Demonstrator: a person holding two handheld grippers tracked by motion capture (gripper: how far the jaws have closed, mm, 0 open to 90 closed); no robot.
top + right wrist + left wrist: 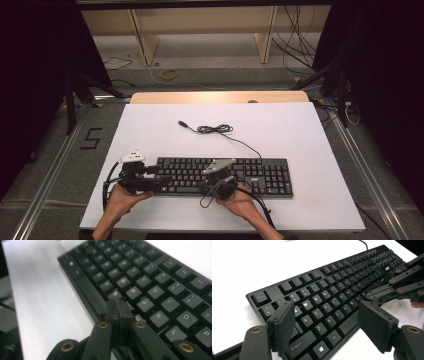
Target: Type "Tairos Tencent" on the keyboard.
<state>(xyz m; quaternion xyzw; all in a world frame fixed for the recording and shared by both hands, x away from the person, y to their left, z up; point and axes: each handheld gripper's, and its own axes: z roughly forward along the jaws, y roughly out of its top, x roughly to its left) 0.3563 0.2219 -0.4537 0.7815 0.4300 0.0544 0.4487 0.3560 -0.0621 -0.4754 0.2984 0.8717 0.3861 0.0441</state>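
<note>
Between the spread fingers of the left gripper (329, 327), nothing is grasped; the black keyboard (332, 297) is seen just beneath them, at its left end. Pressed together, the right gripper (117, 311) is held empty over the keyboard's near edge, on the white surface (280, 125). Beyond them its cable (215, 129) is coiled.

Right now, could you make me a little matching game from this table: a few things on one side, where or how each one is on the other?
Things:
1. left gripper
2. right gripper
3. keyboard
4. cable

States:
A. partly coiled on the white table, beyond the keys
B. jaws open, over the keys at the Shift end
C. black, lying flat near the table's front edge
D. jaws shut, tips over the keyboard's front edge, near the B and N keys

Pairs: 1-B, 2-D, 3-C, 4-A
</note>
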